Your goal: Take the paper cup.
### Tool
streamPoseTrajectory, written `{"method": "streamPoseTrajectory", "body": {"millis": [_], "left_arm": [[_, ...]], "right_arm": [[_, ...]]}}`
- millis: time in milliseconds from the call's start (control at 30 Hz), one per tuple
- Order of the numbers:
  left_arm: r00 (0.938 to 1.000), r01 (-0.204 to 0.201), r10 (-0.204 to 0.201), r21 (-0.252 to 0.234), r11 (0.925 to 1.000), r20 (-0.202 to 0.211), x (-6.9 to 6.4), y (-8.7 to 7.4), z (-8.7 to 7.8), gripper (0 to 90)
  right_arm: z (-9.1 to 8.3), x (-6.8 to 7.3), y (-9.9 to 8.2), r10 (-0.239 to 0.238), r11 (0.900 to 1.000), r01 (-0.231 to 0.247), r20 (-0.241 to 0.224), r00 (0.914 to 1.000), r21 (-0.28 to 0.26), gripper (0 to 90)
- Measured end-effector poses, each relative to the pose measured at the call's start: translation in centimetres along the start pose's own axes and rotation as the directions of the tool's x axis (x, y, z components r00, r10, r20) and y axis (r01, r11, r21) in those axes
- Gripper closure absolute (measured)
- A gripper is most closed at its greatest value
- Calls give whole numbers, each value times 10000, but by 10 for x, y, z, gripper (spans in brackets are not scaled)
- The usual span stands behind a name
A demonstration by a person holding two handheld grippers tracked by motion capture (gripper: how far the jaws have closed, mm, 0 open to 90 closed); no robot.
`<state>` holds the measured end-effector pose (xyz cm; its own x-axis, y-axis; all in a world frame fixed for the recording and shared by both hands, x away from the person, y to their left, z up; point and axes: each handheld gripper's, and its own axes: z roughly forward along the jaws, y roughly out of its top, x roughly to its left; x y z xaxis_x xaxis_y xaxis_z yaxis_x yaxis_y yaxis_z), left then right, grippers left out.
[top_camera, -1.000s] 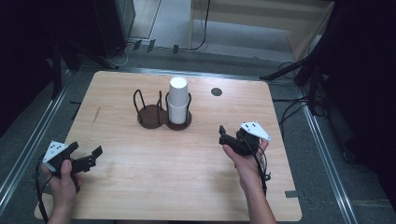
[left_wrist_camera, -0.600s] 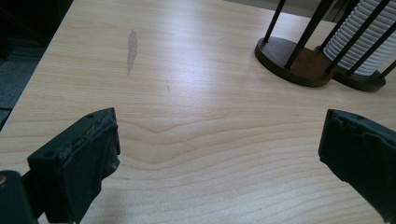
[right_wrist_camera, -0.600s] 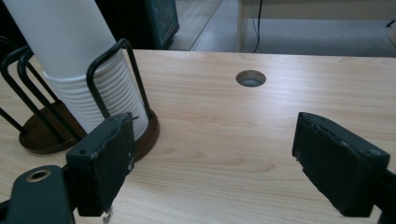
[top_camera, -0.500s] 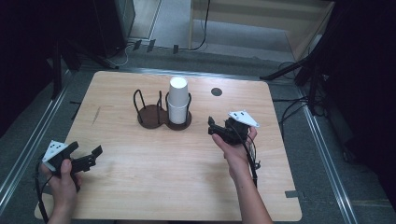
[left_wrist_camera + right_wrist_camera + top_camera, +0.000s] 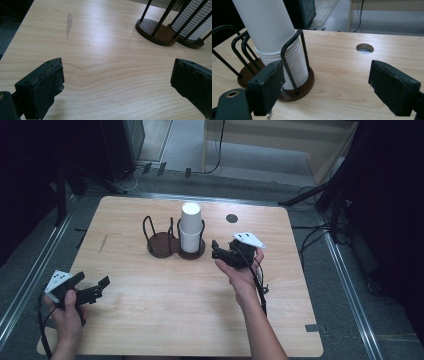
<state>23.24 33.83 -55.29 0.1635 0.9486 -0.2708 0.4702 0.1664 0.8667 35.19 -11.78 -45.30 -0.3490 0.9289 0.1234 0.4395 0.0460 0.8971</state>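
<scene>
cups [image 5: 190, 227] stand stacked upside down in a white column, seated in the right-hand ring of a dark two-ring wire holder [image 5: 172, 240] near the far middle of the wooden table [image 5: 175, 310]. the holder's left ring is empty, its brown base bare between the black uprights. in the right gripper view the stack [image 5: 275, 42] shows smooth at the top and ribbed with many rims lower down, caged by the holder's wire loops [image 5: 292, 57] on a round brown foot.

the right gripper [image 5: 222, 254] hovers just to the right of the holder, held in the person's right hand [image 5: 240, 277], its jaws spread wide apart and grasping nothing; in its own view the left jaw sits close beside the stack's ribbed part and the wire loop, whether touching i cannot tell, while the other jaw is well off to the side. a round hole [image 5: 231, 218] in the tabletop lies beyond the holder's right side, and shows between the jaws in that view [image 5: 365, 48].

the left gripper [image 5: 95, 290] is well away from the holder, toward the near left corner of the table, gripped by the left hand [image 5: 65, 312]. its jaws are also released, parted wide over bare wood. in its view the holder [image 5: 160, 31] sits far off at the upper right, with a faint grey smear [image 5: 68, 23] on the tabletop to the holder's left.
</scene>
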Motion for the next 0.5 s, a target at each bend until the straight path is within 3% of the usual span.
{"method": "streamPoseTrajectory", "body": {"millis": [500], "left_arm": [[10000, -23, 23, 4, 10000, 21, 0, 0, 0, 0]], "right_arm": [[17, 26, 15, -186, 9998, 183, -454, 9988, -59, 134]]}}
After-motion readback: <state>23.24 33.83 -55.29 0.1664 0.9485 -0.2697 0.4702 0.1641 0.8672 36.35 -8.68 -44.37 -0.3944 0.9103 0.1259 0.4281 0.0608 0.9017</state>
